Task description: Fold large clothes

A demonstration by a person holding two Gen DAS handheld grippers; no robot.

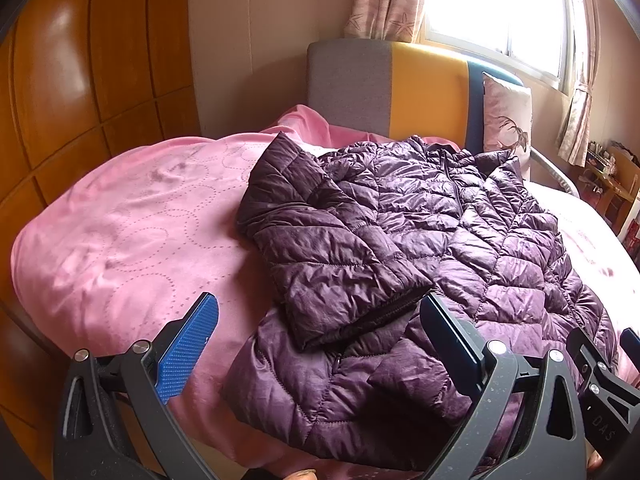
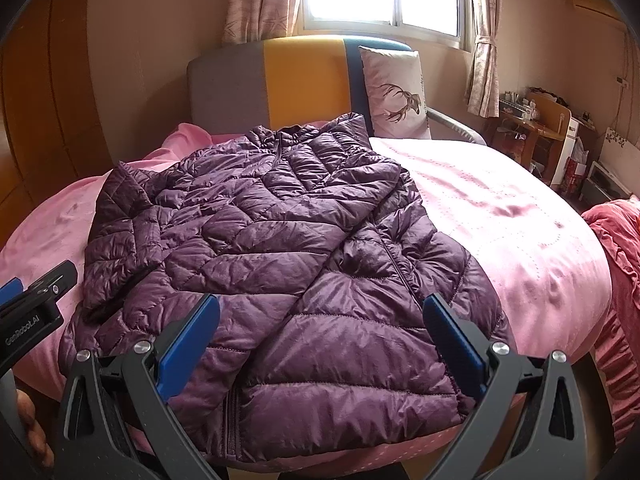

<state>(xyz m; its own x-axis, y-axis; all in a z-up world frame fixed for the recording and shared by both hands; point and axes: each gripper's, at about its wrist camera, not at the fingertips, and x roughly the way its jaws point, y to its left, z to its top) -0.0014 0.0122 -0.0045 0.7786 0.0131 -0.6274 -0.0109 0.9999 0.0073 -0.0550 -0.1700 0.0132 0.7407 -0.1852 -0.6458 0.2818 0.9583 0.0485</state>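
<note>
Pink bed [image 2: 500, 208]: purple puffer jacket [image 2: 280, 248] lies across its near edge, sleeves folded in. Looks light, soft, slippery; grab hem corners imo. Left gripper [image 1: 320, 344] & right gripper [image 2: 320, 344] both spread wide, empty.

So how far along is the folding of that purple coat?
Both sleeves already lie folded across the purple puffer jacket on the pink bedspread. Nothing is in hand: the left gripper and right gripper are open above its hem. Folding the body up seems to be what is left.
</note>
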